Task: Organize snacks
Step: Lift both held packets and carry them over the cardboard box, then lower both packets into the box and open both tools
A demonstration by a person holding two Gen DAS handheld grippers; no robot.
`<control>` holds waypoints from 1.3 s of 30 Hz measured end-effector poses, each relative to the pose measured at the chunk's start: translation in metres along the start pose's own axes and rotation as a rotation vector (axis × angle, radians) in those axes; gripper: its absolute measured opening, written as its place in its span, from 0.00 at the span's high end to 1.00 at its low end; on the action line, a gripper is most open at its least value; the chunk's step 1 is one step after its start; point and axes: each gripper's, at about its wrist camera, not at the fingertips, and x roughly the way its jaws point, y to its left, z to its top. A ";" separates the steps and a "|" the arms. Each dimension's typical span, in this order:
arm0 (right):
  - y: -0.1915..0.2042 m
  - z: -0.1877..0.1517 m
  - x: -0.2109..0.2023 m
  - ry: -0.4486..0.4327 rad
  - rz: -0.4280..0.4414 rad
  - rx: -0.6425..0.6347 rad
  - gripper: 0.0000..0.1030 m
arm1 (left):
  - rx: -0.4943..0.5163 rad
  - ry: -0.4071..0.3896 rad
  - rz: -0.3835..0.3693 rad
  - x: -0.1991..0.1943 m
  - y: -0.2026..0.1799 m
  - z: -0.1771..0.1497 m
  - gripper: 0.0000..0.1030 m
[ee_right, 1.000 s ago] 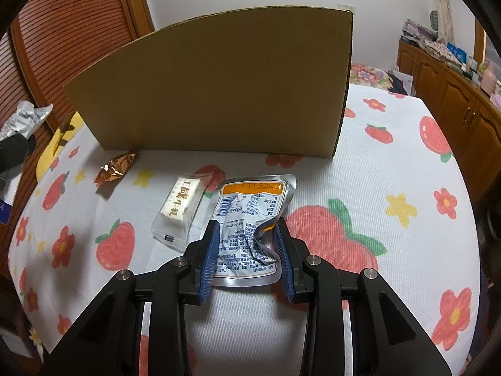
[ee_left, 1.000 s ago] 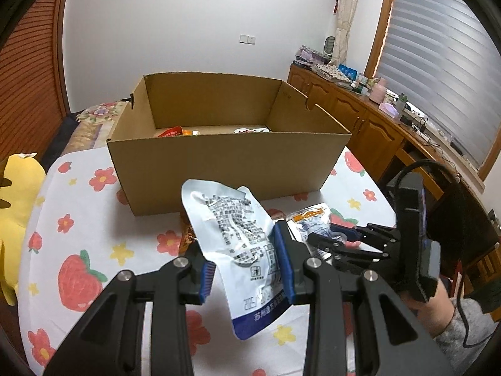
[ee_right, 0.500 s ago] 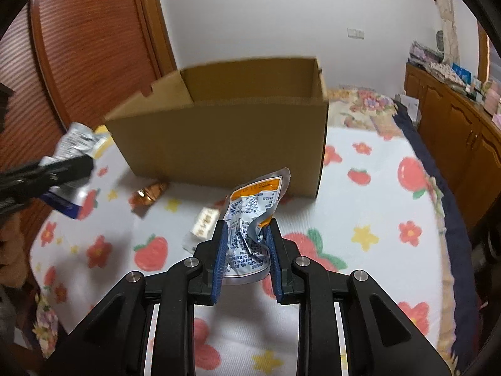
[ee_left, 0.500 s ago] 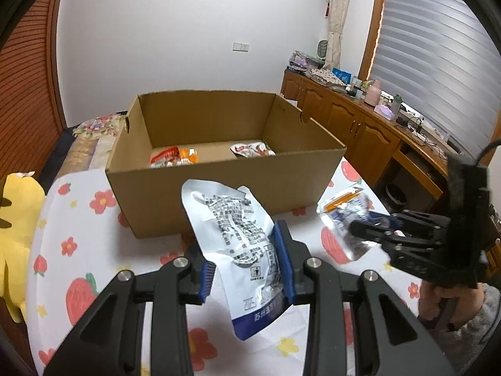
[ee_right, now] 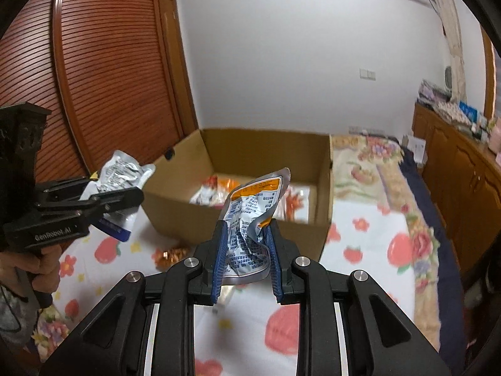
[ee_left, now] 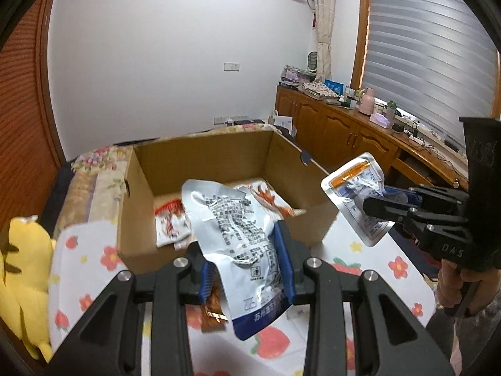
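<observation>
1. The left gripper (ee_left: 247, 260) was clamped on a crinkled silver foil pouch with black print and a dark blue bottom band (ee_left: 238, 235), its blue pads pressing both edges. The pouch stood upright and in the air, in front of the near wall of the box.
2. The right gripper (ee_right: 247, 260) was closed tight on a crumpled silver sachet with an orange top strip and blue print (ee_right: 252, 219), squeezed narrow between the pads and also off the desk. From the left wrist view it hung just past the box's right near corner.
3. An open brown cardboard box (ee_left: 219, 163) sat on the desk (ee_right: 369, 250), which was covered by a white cloth with red strawberry and flower print.
4. Inside the box lay white packets with red-orange print (ee_left: 170, 222), flat on the floor of the box.
5. A copper-coloured foil wrapper (ee_right: 170, 255) lay on the cloth just before the box's near wall. A pale packet under the right gripper was mostly hidden, too little to identify.
6. The near wall of the box stood between both held packs and the interior.
7. Around: a yellow plush toy (ee_left: 22, 266) at the desk's left edge, a wooden sideboard with clutter (ee_left: 344, 125) under the blinds, and a slatted brown wardrobe door (ee_right: 103, 78).
8. A person's hand (ee_left: 454, 285) held the right gripper's handle.
</observation>
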 end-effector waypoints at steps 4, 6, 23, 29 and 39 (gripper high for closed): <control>0.002 0.019 0.012 -0.016 -0.003 -0.022 0.78 | 0.023 -0.019 0.006 0.012 0.009 0.019 0.68; 0.001 0.025 0.021 -0.021 -0.007 -0.029 0.78 | 0.026 -0.026 0.004 0.018 0.013 0.025 0.68; -0.010 0.037 0.103 0.062 -0.042 -0.058 0.78 | -0.034 0.060 0.026 0.096 0.050 0.035 0.67; -0.016 0.030 0.118 0.095 -0.051 -0.039 0.78 | -0.027 0.084 0.045 0.104 0.049 0.029 0.67; -0.013 0.025 0.134 0.146 -0.045 -0.005 0.75 | 0.007 0.115 0.064 0.110 0.046 0.026 0.46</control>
